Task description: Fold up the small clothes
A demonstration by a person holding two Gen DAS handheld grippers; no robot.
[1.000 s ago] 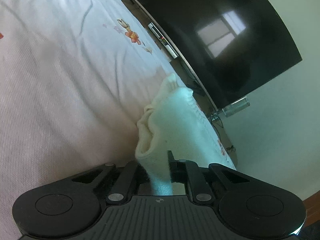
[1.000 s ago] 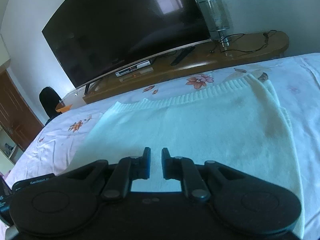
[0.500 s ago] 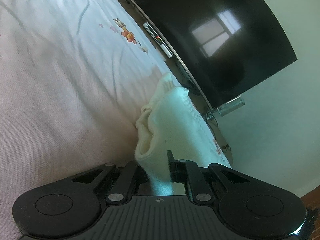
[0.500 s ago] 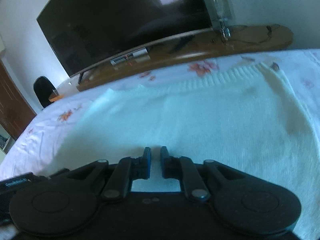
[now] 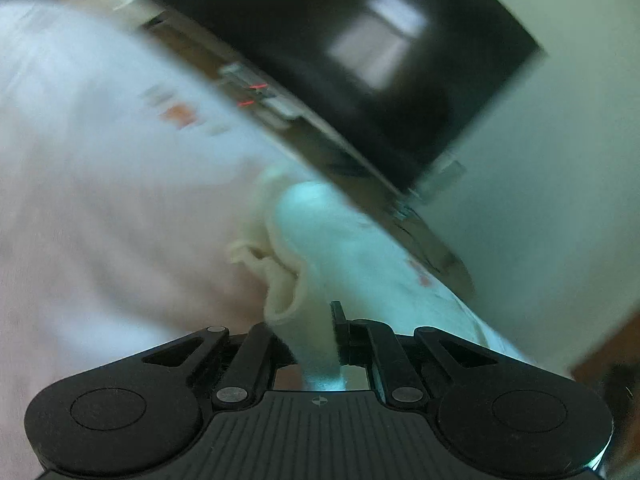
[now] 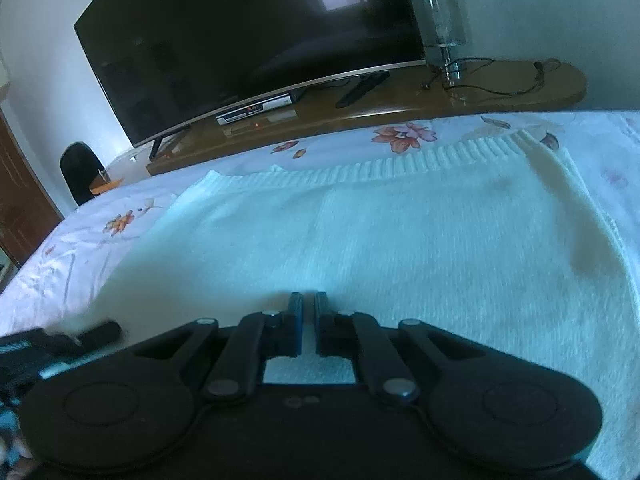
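Note:
A white knitted sweater (image 6: pixel 400 232) lies spread on the floral bed sheet (image 6: pixel 80 248), its ribbed hem toward the TV. My right gripper (image 6: pixel 308 308) sits low over its near part with the jaws nearly closed; a strip of knit shows between the fingers. In the blurred left wrist view, my left gripper (image 5: pixel 304 320) is shut on a bunched fold of the sweater (image 5: pixel 320 256), held up off the sheet (image 5: pixel 100 208). The left gripper's body also shows at the left edge of the right wrist view (image 6: pixel 60 340).
A large dark TV (image 6: pixel 248 40) stands on a long wooden console (image 6: pixel 500 92) beyond the bed's far edge, with a set-top box (image 6: pixel 256 110), a remote (image 6: pixel 362 88), a glass lamp (image 6: pixel 440 20) and cables. A dark chair (image 6: pixel 80 172) stands at the left.
The left gripper has swung fast with the sweater fold in it, so its view is blurred and turned toward the TV. The right gripper's jaws have closed a little over the knit.

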